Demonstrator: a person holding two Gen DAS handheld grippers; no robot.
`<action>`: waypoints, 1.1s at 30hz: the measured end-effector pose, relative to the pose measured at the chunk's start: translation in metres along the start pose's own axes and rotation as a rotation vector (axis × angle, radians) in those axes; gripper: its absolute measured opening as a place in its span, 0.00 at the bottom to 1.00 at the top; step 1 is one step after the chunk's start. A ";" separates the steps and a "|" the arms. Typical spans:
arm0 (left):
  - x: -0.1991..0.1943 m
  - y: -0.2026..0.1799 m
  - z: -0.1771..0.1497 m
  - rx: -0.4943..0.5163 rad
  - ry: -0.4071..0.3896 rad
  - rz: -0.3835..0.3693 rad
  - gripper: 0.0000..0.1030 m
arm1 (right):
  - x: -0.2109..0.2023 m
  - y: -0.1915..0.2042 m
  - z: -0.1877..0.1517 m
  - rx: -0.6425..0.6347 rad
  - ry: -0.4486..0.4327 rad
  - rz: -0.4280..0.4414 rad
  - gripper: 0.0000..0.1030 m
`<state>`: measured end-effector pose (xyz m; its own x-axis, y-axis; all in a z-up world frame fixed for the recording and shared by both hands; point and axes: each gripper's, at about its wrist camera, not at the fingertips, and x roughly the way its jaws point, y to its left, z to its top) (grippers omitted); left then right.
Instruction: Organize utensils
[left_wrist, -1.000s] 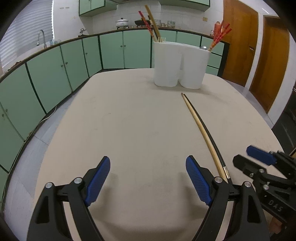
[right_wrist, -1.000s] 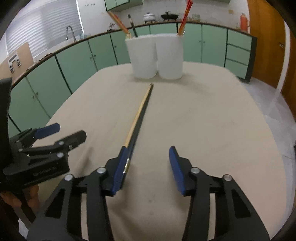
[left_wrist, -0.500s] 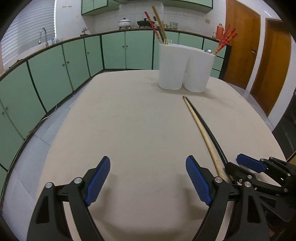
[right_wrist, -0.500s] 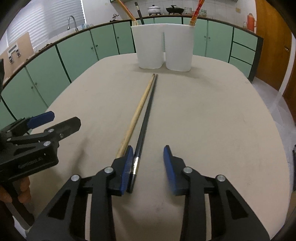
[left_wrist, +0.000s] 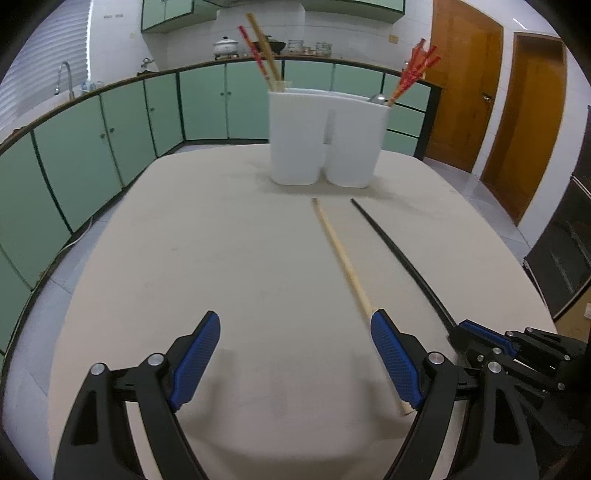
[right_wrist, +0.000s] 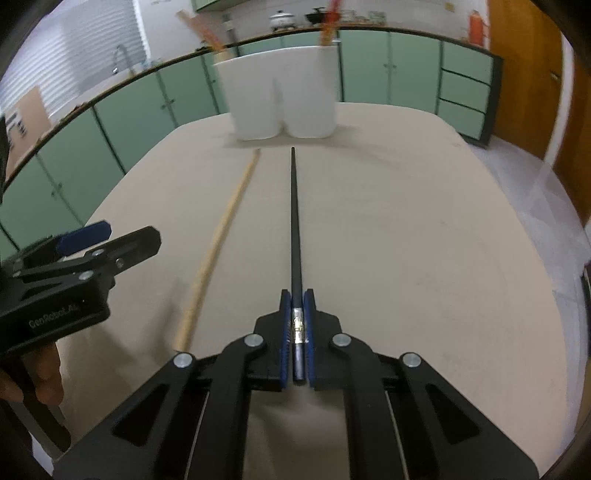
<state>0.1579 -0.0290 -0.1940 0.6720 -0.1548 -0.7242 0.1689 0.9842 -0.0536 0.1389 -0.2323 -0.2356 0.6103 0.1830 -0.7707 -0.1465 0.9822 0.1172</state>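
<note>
Two long chopsticks lie lengthwise on the beige table (left_wrist: 229, 258), both pointing toward a white two-compartment utensil holder (left_wrist: 325, 140) that stands at the table's far end. The black chopstick (right_wrist: 294, 206) has its near, metal-banded end clamped between the blue pads (right_wrist: 284, 332) of the right gripper (right_wrist: 296, 325), whose jaws are drawn together on it with the stick running straight ahead along the gripper's axis. The wooden chopstick (left_wrist: 343, 258) lies free on the tabletop to the left of the black one, apart from it along its whole length, the gap widest at the near end.

The left gripper (left_wrist: 295, 354) holds its jaws spread wide above the table with nothing between the pads (left_wrist: 195, 358). The near end of the wooden chopstick passes just behind the tip of its right-hand finger and reappears below it, so whether pad and stick touch cannot be told. In the right wrist view the left gripper appears at the left edge, with part of the person's hand (right_wrist: 40, 373) on its handle.

In the holder, the left compartment carries a wooden and a red chopstick (left_wrist: 260, 55) leaning left, and the right compartment carries a bundle of red chopsticks (left_wrist: 415, 72) leaning right, beside a rounded metal utensil end. Green cabinets (left_wrist: 110, 147) line the room behind the table, and wooden doors (left_wrist: 465, 85) stand to the right.
</note>
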 end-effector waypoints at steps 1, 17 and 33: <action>0.002 -0.005 0.001 0.002 0.004 -0.010 0.80 | -0.002 -0.006 -0.001 0.011 -0.005 -0.013 0.06; 0.039 -0.043 0.004 0.025 0.094 -0.071 0.45 | -0.003 -0.046 0.001 0.097 -0.032 -0.040 0.06; 0.050 0.005 0.019 -0.080 0.092 0.007 0.06 | 0.018 -0.043 0.035 0.078 -0.038 -0.074 0.06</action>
<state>0.2062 -0.0332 -0.2179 0.6033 -0.1429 -0.7846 0.1037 0.9895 -0.1004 0.1839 -0.2700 -0.2329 0.6467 0.1099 -0.7548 -0.0398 0.9931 0.1105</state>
